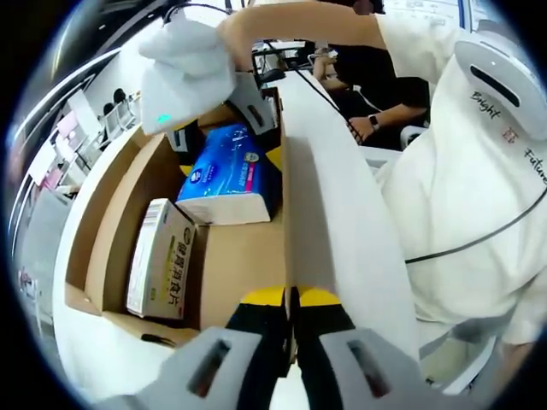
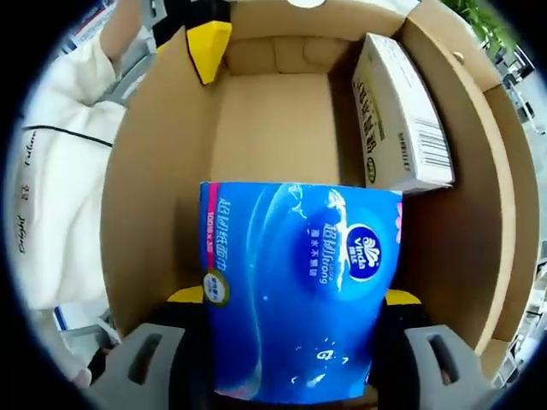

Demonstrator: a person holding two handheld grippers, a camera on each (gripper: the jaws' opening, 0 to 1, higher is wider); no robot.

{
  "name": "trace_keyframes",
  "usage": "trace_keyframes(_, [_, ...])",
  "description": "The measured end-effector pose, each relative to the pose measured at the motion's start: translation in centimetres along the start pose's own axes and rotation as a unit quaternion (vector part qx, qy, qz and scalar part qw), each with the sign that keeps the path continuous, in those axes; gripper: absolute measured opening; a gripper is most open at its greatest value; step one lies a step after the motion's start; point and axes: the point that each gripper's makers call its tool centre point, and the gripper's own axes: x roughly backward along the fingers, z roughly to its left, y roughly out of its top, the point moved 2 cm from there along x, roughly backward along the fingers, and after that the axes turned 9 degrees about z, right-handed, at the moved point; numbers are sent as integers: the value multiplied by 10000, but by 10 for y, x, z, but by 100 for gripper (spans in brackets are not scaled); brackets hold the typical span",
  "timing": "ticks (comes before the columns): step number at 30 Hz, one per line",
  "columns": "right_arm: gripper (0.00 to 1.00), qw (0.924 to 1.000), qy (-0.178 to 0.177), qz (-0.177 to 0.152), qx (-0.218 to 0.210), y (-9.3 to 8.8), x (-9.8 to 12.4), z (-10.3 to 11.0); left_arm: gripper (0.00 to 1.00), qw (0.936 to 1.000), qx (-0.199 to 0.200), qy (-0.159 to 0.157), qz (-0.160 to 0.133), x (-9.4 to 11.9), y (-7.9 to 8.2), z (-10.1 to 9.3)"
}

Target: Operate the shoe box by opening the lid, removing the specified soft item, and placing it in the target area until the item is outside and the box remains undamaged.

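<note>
One open shoe box [image 2: 154, 171] held two items: a blue tissue pack [image 2: 295, 290] and a white carton [image 2: 397, 115]. The right gripper [image 2: 295, 299] was clamped on the tissue pack. The left gripper [image 1: 291, 301] pinched the box's raised lid [image 1: 333, 205].

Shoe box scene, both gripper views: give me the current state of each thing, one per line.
shoe box: open, brown inside exposed.
lid: raised, edge pinched.
left gripper: shut on lid.
tissue pack: blue, soft, inside the box, clamped between jaws.
right gripper: shut on tissue pack.
white carton: inside the box, against its side wall, untouched.
</note>
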Motion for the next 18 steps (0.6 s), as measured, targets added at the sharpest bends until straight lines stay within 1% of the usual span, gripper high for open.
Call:
trace_keyframes(8, [79, 9999, -29, 120, 0, -1, 0, 9, 1, 10000, 0, 24, 13, 0, 0, 0])
trace_keyframes(12, [79, 10000, -24, -18, 24, -2, 1, 10, 1, 10000, 0, 17, 8, 0, 0, 0])
trace_keyframes(14, [74, 9997, -4, 33, 242, -1, 4, 6, 1, 10000, 8, 7, -1, 0, 0, 0])
trace_keyframes(15, [72, 9959, -190, -65, 880, 3, 6, 1, 1, 10000, -1, 18, 0, 0, 0, 1])
trace_keyframes(16, [71, 9960, -250, -41, 854, 3, 6, 1, 1, 10000, -3, 27, 3, 0, 0, 1])
trace_keyframes(17, [71, 9983, -118, 70, 559, 2, 6, 3, 1, 10000, -16, 43, 2, 0, 0, 0])
trace_keyframes(18, [70, 9987, -62, 138, 485, 1, 7, 3, 1, 10000, -29, 49, -8, 0, 0, 0])
